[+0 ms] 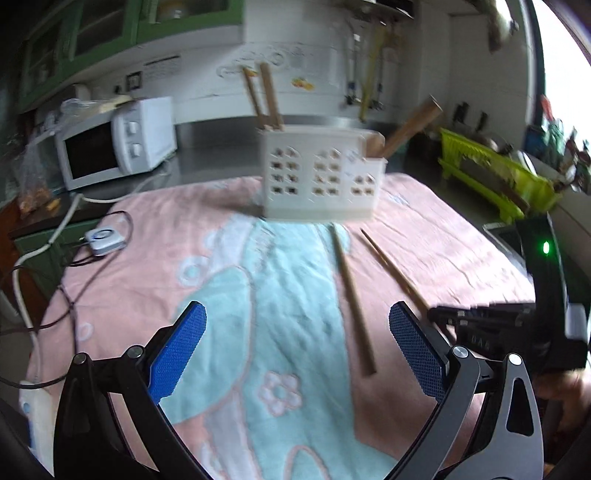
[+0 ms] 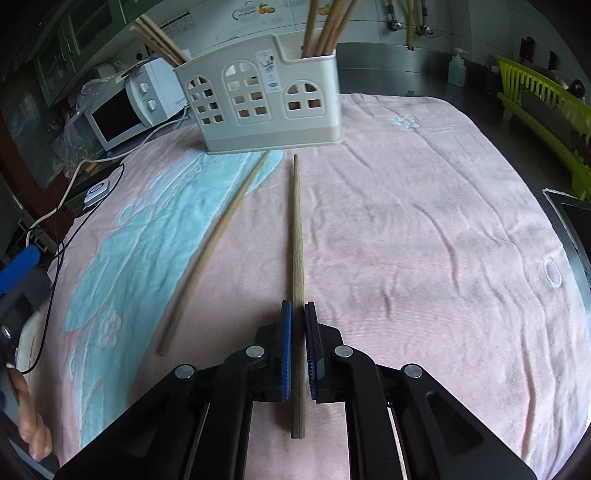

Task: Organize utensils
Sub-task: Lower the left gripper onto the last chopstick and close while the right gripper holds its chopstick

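Note:
A white utensil holder (image 2: 273, 99) with window cut-outs stands at the far side of a pink and teal towel (image 2: 424, 221); it also shows in the left wrist view (image 1: 321, 177). Wooden chopsticks (image 2: 328, 29) stand in its compartments. My right gripper (image 2: 297, 314) is shut on a wooden chopstick (image 2: 297, 229) that points toward the holder. A second chopstick (image 2: 218, 243) lies loose to its left. In the left wrist view my left gripper (image 1: 297, 325) is open and empty above the towel, with both chopsticks (image 1: 352, 295) ahead and the right gripper (image 1: 487, 325) at the right.
A white microwave (image 1: 114, 144) stands at the back left, with cables and a small white device (image 1: 105, 240) beside the towel. A green dish rack (image 1: 495, 173) stands at the right. A soap bottle (image 2: 457, 70) stands at the back by the wall.

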### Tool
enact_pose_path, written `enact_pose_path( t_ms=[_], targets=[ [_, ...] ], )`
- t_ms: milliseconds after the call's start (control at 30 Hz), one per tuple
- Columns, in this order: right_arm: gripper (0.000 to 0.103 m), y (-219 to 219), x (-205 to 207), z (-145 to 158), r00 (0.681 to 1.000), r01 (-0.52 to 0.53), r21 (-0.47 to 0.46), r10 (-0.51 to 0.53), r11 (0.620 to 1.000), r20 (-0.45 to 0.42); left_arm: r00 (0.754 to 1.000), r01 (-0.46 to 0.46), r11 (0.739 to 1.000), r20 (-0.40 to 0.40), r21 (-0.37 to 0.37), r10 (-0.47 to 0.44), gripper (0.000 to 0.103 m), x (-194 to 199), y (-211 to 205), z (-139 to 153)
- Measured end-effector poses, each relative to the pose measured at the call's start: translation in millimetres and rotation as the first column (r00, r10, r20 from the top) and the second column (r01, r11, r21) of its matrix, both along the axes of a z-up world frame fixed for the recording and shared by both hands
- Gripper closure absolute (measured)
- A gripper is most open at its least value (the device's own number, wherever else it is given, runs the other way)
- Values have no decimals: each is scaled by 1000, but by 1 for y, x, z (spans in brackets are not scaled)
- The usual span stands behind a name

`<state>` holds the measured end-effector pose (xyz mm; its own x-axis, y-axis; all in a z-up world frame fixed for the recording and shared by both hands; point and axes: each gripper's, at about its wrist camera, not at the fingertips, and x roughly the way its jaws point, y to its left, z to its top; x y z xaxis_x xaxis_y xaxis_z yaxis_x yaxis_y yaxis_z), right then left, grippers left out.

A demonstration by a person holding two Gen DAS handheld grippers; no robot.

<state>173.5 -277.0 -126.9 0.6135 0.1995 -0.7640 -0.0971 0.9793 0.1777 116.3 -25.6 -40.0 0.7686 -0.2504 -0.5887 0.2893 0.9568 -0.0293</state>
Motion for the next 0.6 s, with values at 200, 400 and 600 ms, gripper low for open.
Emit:
enact_pose_path(
  t_ms=[200,400,600],
  targets=[
    [96,-12,-7,-2,1000,0,8,0,1000,-1,996,70,997,-64,11,-69,13,8,-23,-21],
    [94,-20,-12,-1,1000,-27,38,27,999,2,986,84,996,-144,-5,-84,34,21,-31,-42],
    [93,-24,-14,-2,999,-33,47,32,998,8,978,121,993,-171,7,-118,56,28,-44,-54]
  ],
)
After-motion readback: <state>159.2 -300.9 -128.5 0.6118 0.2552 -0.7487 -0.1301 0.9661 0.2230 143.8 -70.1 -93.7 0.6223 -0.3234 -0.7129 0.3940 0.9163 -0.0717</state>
